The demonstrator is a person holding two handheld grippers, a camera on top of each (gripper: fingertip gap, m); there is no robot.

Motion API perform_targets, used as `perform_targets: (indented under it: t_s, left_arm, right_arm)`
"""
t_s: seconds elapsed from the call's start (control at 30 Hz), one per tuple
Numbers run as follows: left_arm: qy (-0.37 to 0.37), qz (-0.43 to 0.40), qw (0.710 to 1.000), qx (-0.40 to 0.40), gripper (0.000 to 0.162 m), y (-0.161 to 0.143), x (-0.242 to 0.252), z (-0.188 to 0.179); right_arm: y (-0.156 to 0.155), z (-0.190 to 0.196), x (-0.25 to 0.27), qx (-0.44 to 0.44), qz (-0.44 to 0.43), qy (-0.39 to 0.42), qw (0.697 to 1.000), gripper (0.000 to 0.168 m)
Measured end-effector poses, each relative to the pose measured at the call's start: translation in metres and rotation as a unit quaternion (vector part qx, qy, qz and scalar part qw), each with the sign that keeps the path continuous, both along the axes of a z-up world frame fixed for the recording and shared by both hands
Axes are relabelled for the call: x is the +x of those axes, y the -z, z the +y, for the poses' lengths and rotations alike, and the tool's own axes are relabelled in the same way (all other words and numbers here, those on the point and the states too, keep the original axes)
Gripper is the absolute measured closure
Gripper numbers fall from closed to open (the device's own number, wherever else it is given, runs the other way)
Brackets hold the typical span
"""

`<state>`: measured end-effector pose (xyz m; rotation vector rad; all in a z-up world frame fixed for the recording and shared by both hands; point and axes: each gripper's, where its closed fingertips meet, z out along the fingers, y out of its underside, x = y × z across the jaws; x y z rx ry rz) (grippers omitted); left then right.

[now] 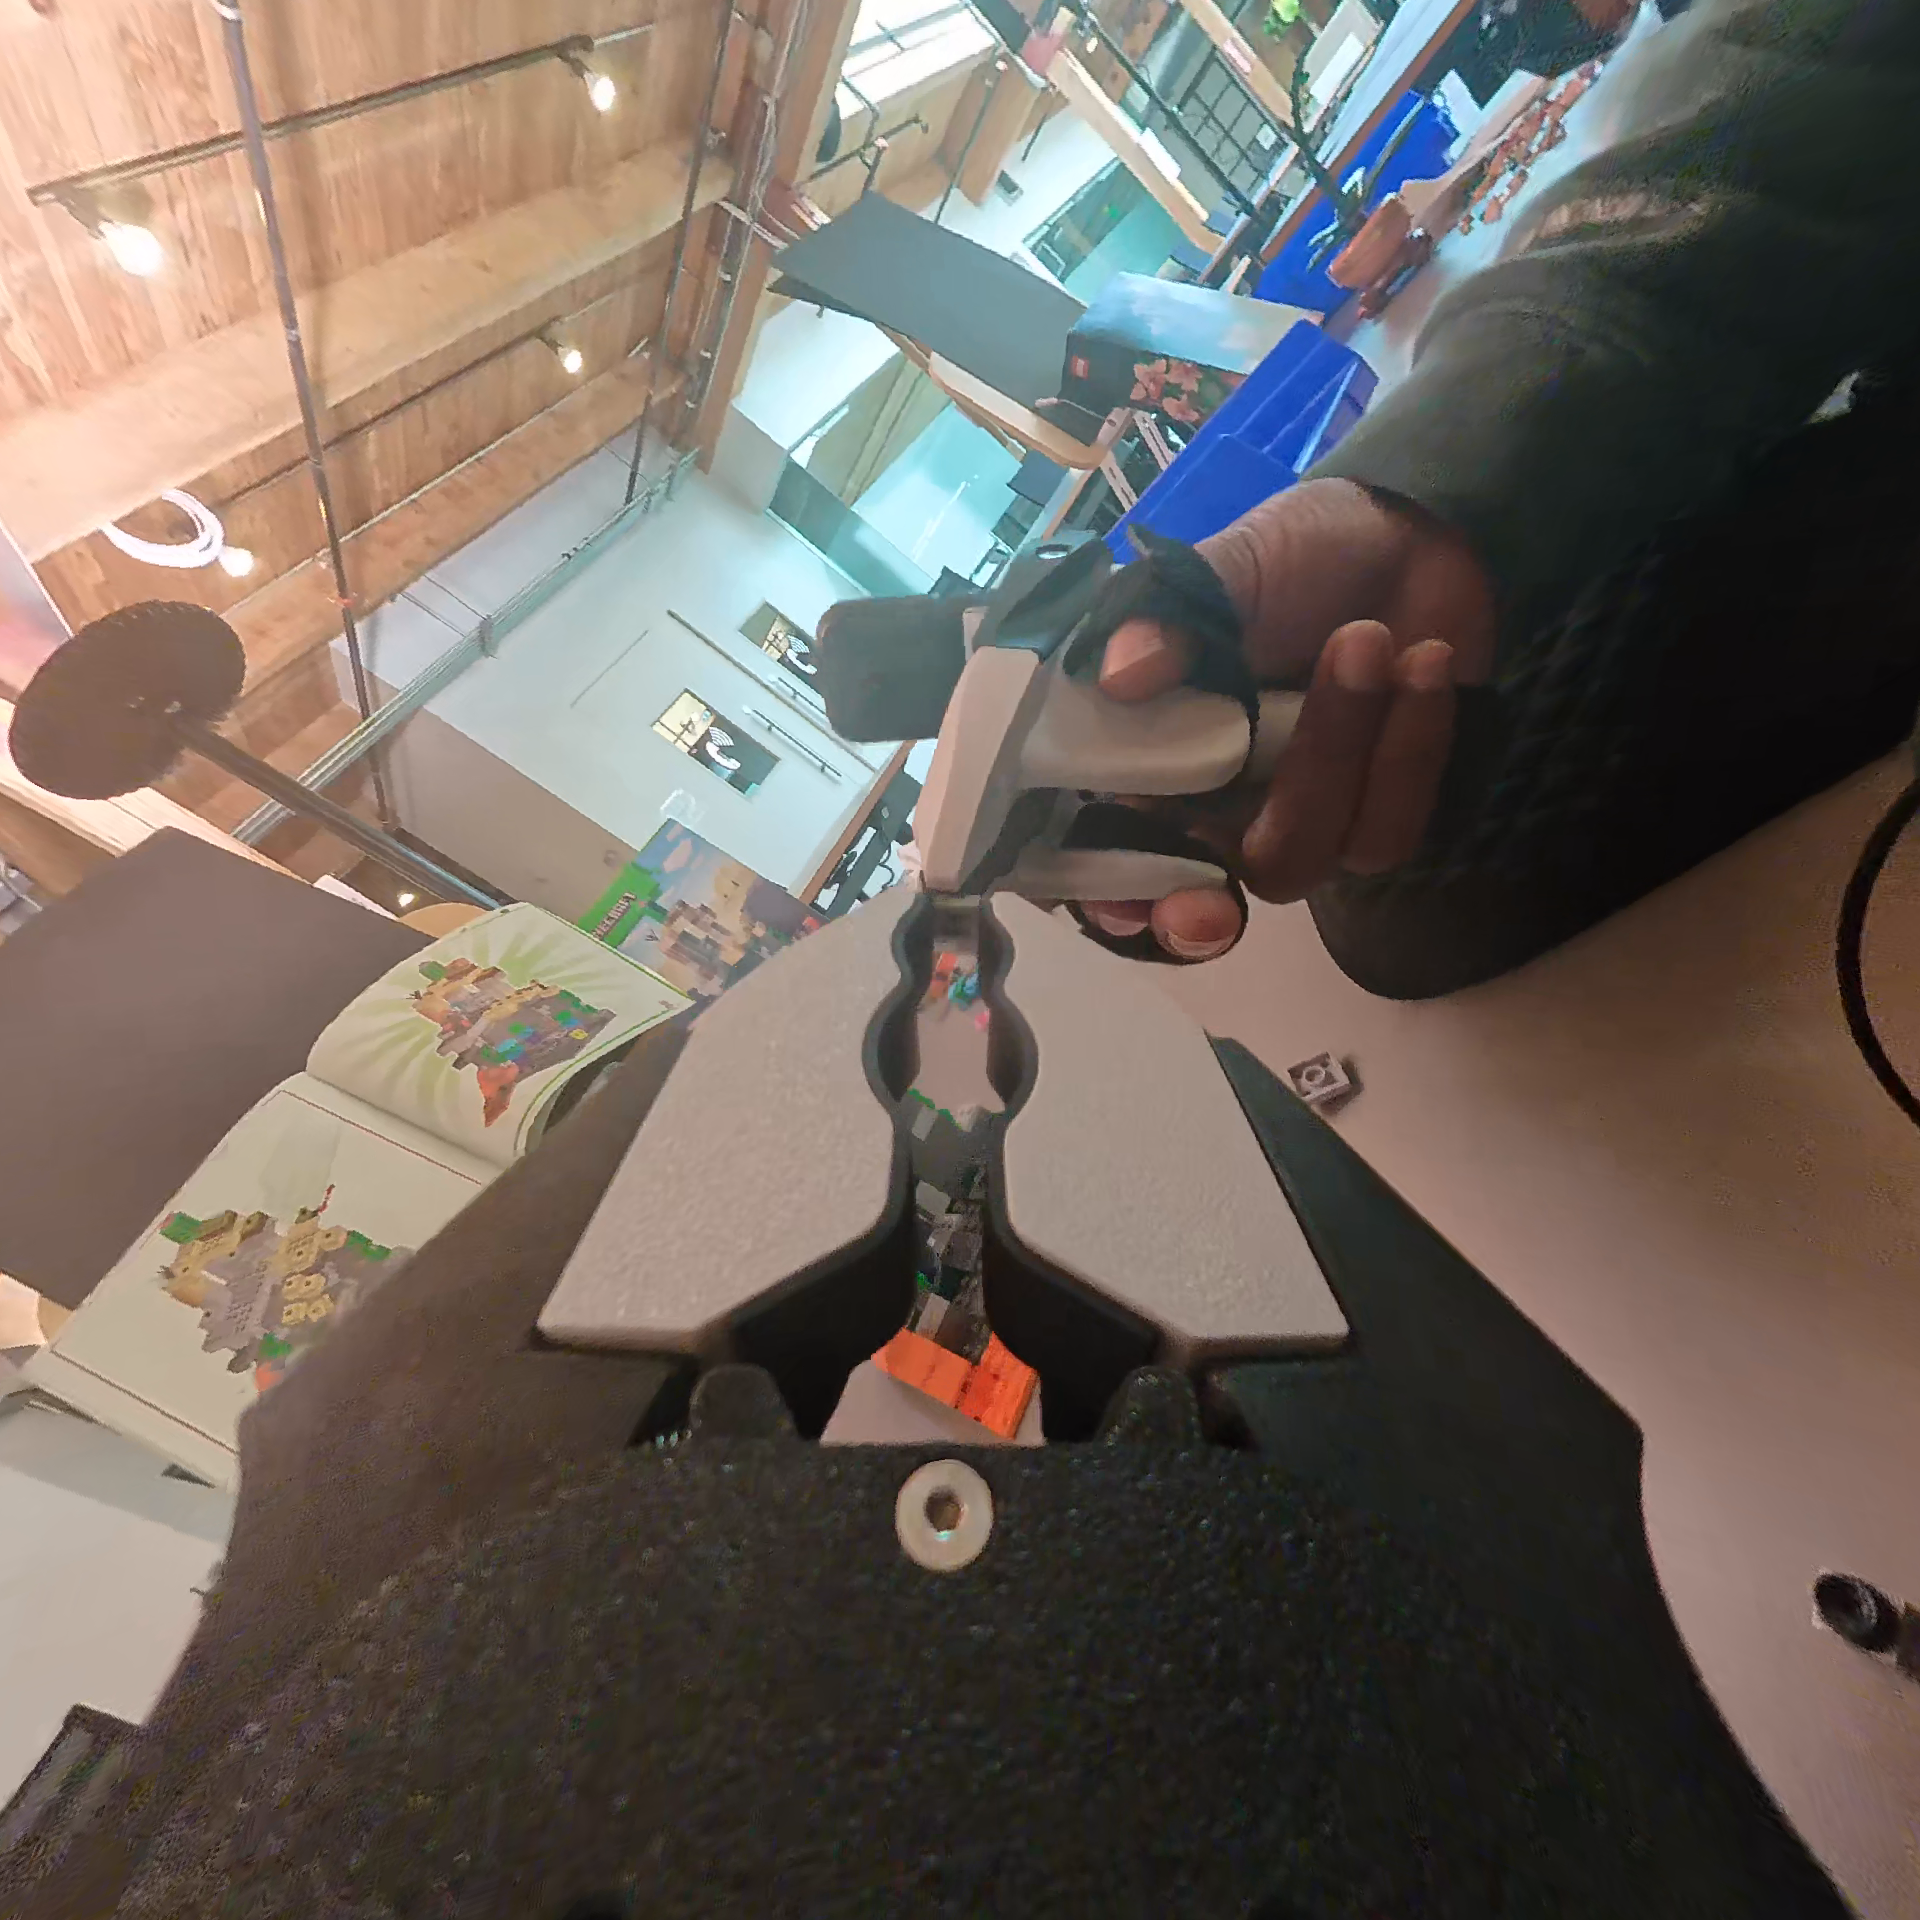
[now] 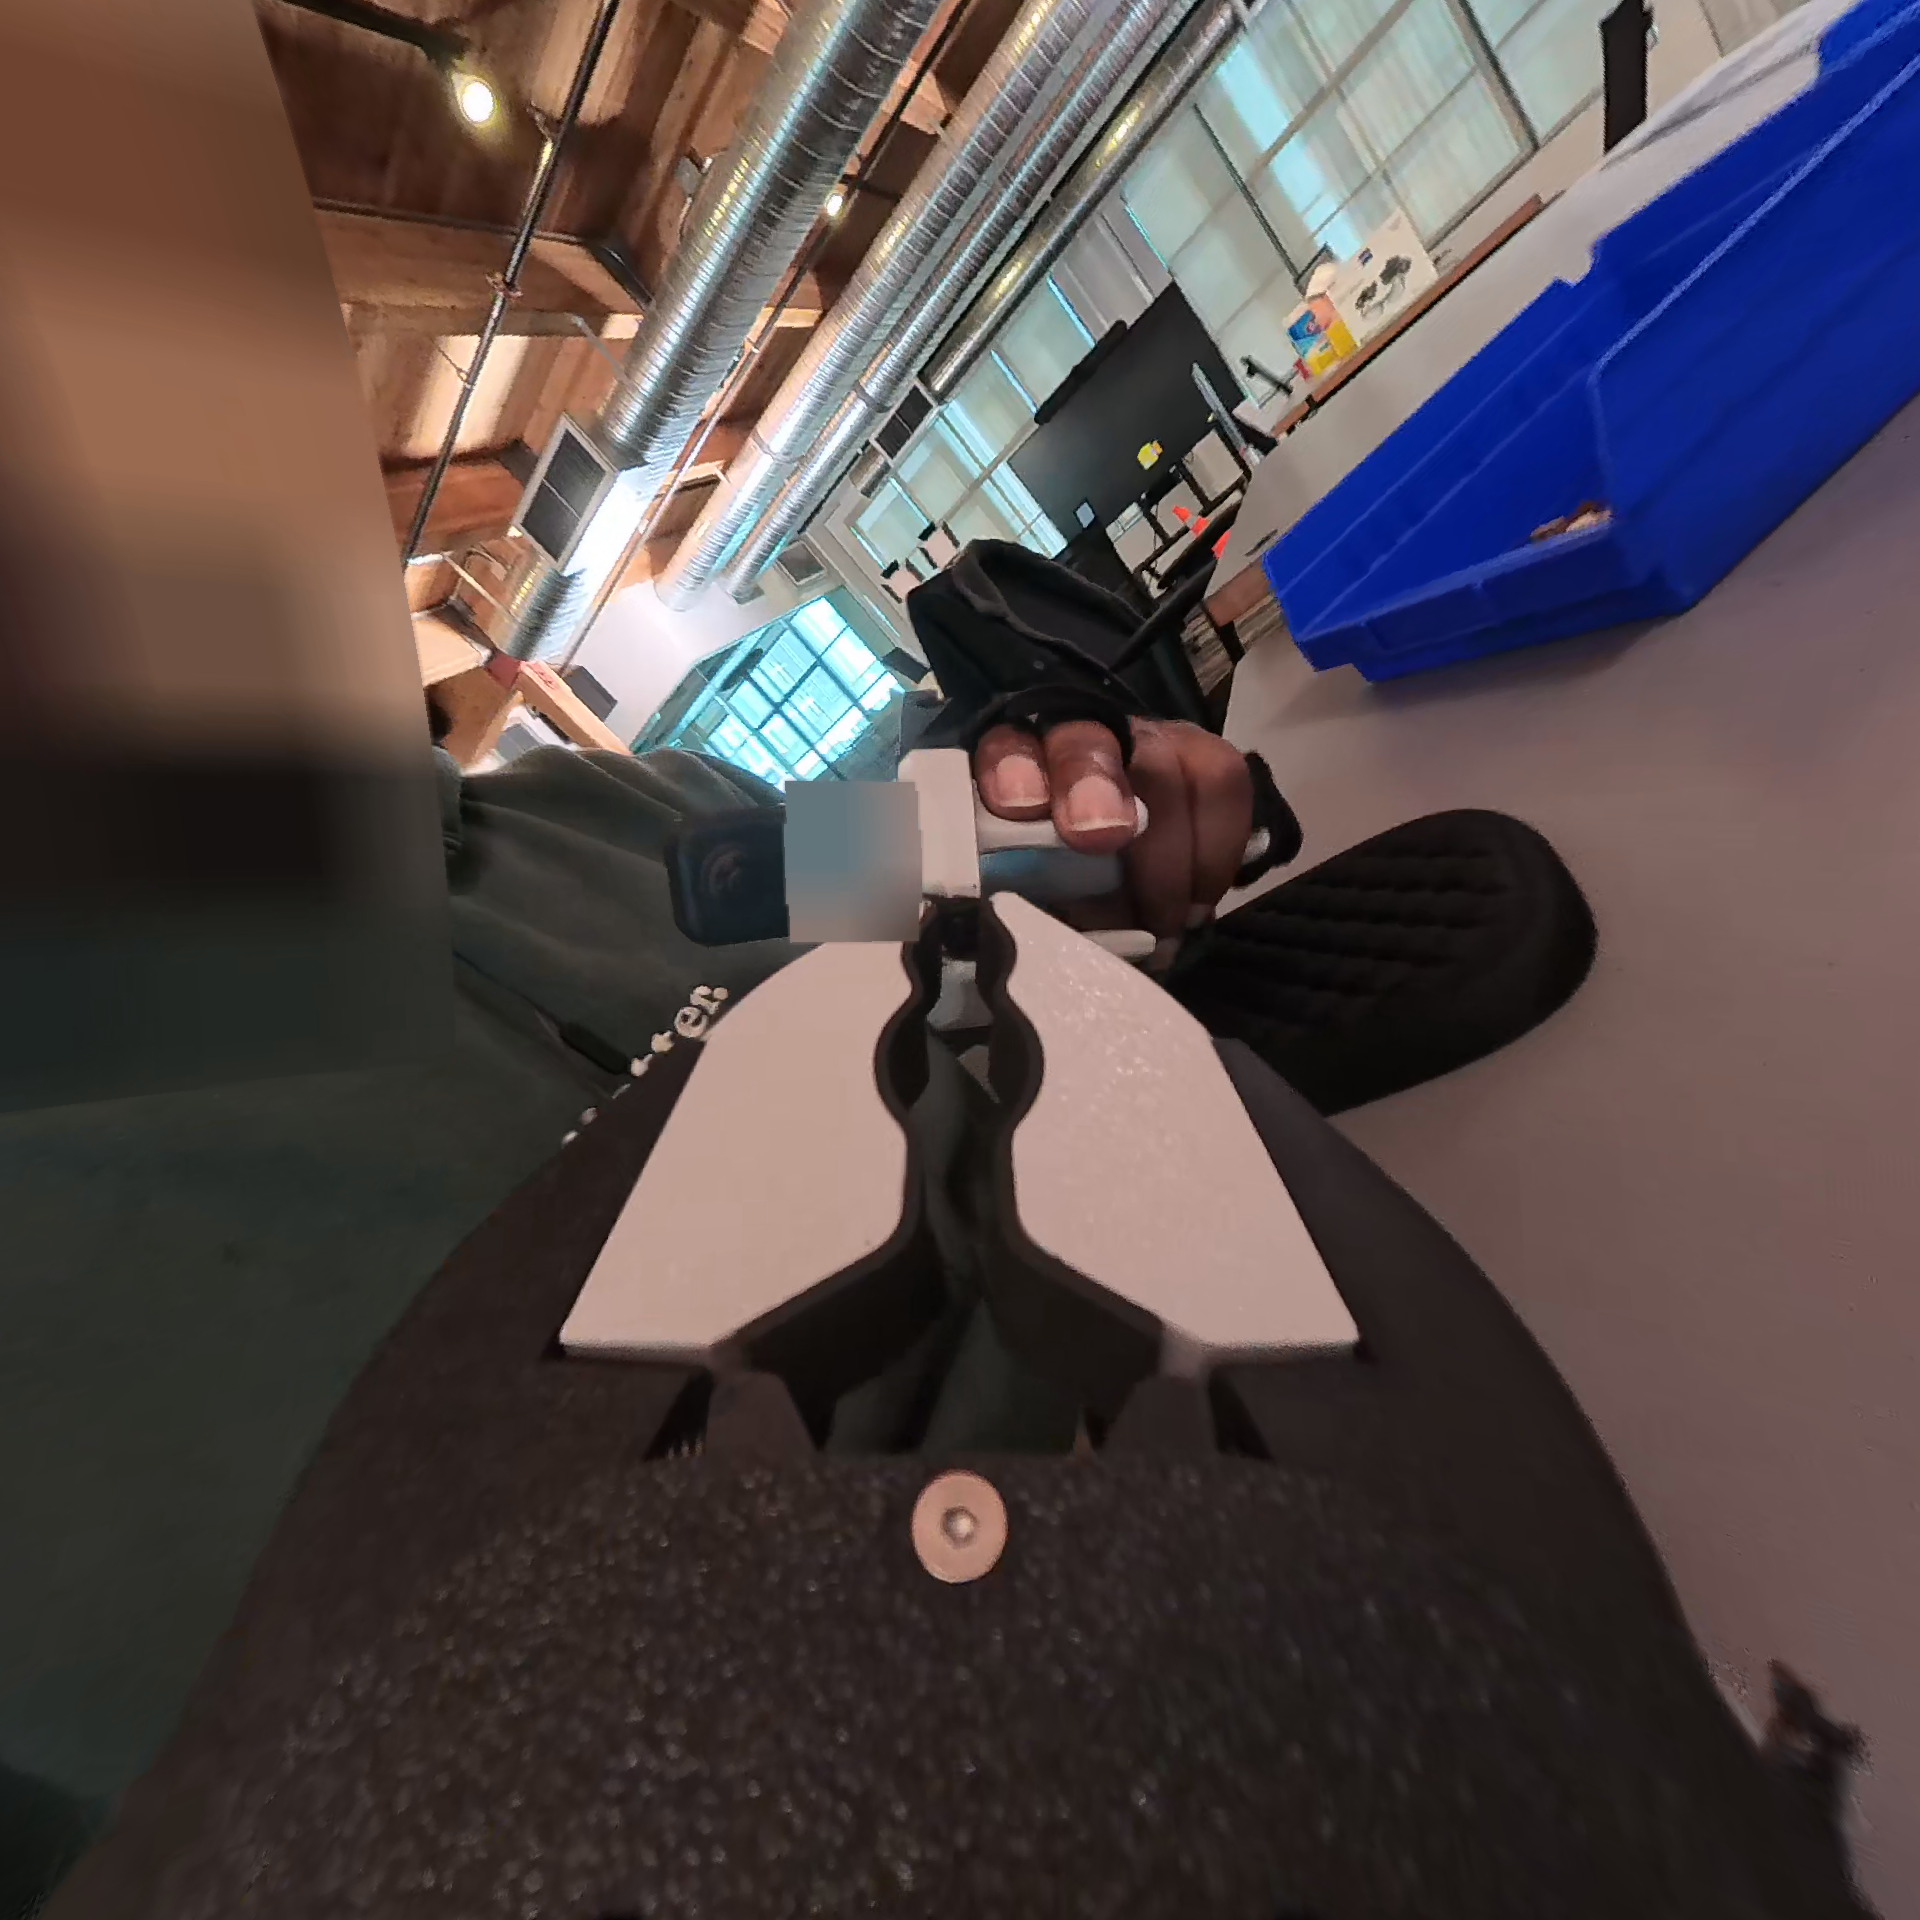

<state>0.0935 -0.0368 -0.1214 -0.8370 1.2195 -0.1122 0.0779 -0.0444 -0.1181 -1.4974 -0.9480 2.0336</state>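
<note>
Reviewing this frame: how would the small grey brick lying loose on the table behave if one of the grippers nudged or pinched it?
The small grey brick looks flat and low, so it would probably slide on the smooth table rather than roll or tip. It appears to be rigid plastic and likely very light. Being so thin, it may be awkward to pinch off the surface.

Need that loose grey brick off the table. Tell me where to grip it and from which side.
Likely best from above: close the fingers on two opposite side edges of the small grey brick. It lies flat, stud up, on the table, too low to grip from the side, with bare surface all round it.
</note>
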Motion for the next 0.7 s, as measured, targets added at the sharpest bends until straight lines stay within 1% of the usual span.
perform_targets:
  t_s: [0.2, 0.5, 0.63, 0.67, 0.7]
  left_arm:
    - [0.035, -0.033, 0.997, -0.065, 0.154, -0.008, 0.000, -0.006]
    - [0.064, -0.028, 0.992, -0.107, 0.154, -0.003, 0.003, -0.014]
    - [0.084, -0.036, 0.986, -0.140, 0.154, -0.004, 0.004, -0.019]
    - [0.087, -0.052, 0.983, -0.152, 0.154, -0.007, 0.001, -0.019]
    - [0.093, -0.088, 0.978, -0.165, 0.154, -0.018, -0.009, -0.016]
  right_arm:
    - [-0.008, -0.005, 0.001, 0.047, 0.007, 0.005, 0.999, 0.163]
    - [-0.003, -0.014, 0.005, 0.071, -0.006, 0.000, 0.997, 0.163]
    - [-0.004, -0.017, 0.007, 0.080, -0.004, 0.000, 0.997, 0.163]
    - [-0.008, -0.014, 0.012, 0.077, 0.005, 0.008, 0.997, 0.162]
    - [-0.012, -0.004, 0.022, 0.072, 0.015, 0.029, 0.997, 0.163]
